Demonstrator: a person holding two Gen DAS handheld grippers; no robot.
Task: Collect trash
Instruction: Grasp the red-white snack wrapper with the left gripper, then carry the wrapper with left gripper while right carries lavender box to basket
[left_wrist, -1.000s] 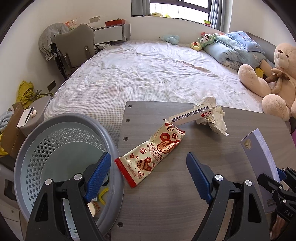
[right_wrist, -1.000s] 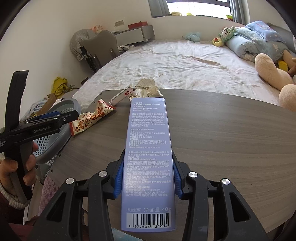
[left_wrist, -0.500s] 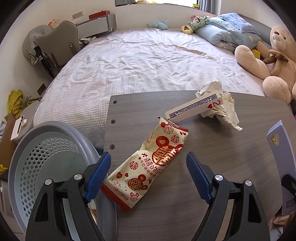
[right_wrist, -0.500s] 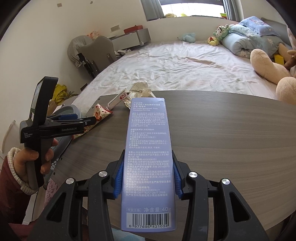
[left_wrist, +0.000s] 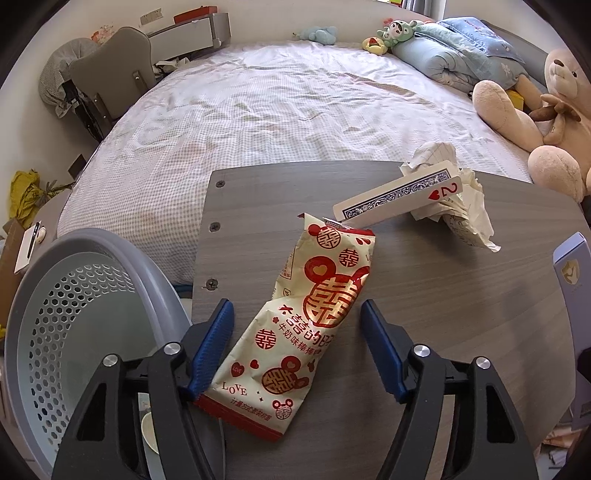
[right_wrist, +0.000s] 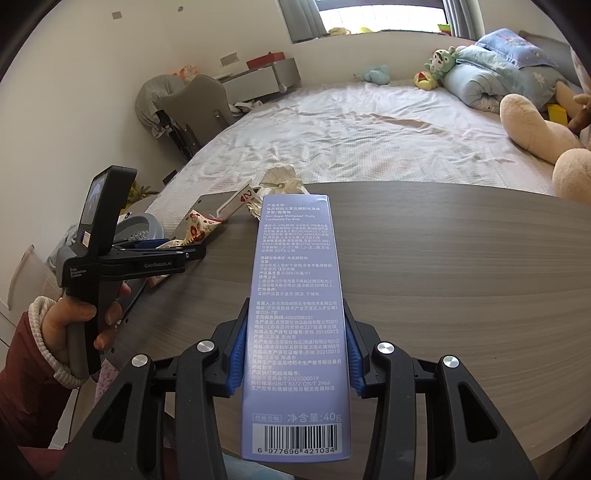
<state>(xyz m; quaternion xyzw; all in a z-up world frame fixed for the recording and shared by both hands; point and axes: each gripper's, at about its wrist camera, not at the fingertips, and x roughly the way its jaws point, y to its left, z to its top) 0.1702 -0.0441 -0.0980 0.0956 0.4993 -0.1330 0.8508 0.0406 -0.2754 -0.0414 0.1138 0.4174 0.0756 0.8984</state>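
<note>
Where tool (left_wrist: 295, 349) gapes: wrapper (left_wrist: 308, 321) between.

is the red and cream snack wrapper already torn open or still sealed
Torn open. The snack wrapper lies flat on the table, its far end ragged and gaping beside the playing card; the near red crimped end looks intact.

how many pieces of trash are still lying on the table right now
3: a snack wrapper between the open left tongs, a playing card beyond it, propped on crumpled paper. The box is gripped in the right tongs. More may be hidden.
</note>
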